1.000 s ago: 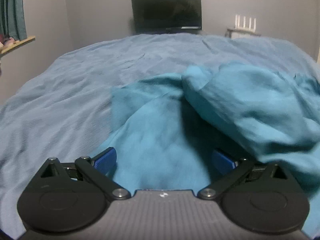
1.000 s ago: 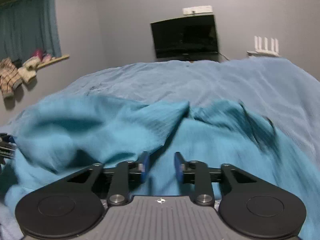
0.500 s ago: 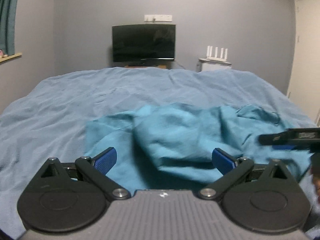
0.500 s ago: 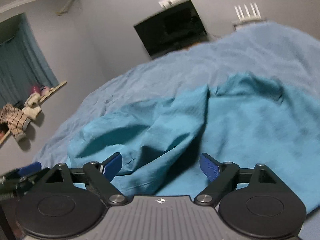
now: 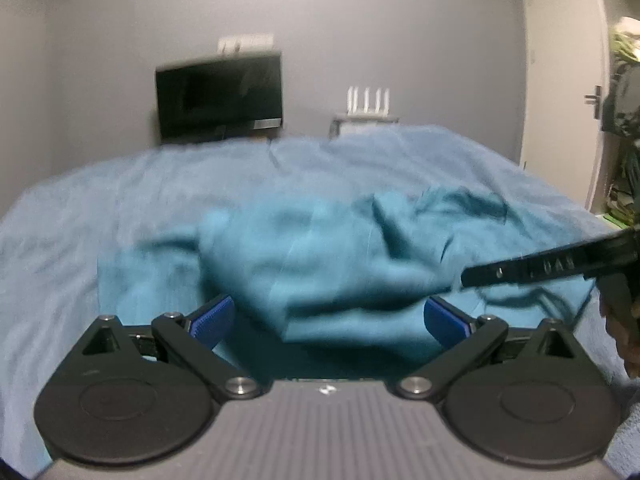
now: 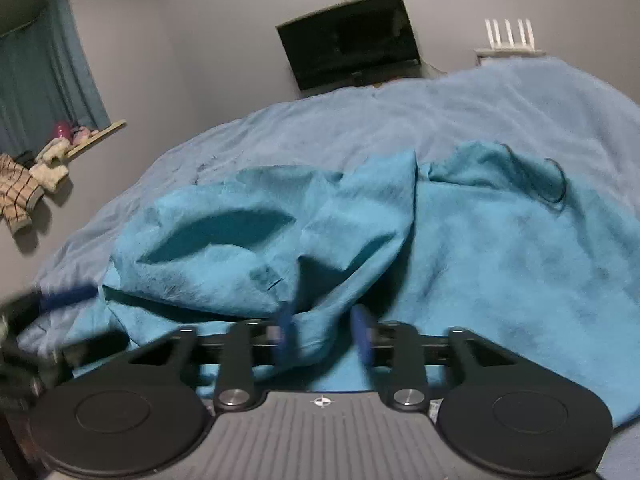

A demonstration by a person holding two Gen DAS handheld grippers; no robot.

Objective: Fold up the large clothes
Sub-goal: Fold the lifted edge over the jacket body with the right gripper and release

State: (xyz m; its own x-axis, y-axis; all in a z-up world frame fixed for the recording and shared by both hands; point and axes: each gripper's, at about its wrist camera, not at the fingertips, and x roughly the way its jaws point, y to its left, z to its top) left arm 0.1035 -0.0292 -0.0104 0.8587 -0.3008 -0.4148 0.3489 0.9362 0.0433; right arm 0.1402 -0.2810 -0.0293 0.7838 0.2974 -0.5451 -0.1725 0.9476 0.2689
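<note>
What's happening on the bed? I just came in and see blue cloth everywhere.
A person is folding a large teal garment that lies crumpled on the blue bedspread, with a hand-held gripper in each hand. The right hand-held gripper is closing, with a fold of the cloth between its pads. The left hand-held gripper stands wide open at the near edge, gripping nothing. No neat fold is made yet.

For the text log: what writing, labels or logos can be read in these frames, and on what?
Light lettering on the right gripper's black finger: blurred, unreadable.
Small white emblems on the left gripper and right gripper bodies: symbols, not words.
Television: no readable text.
</note>
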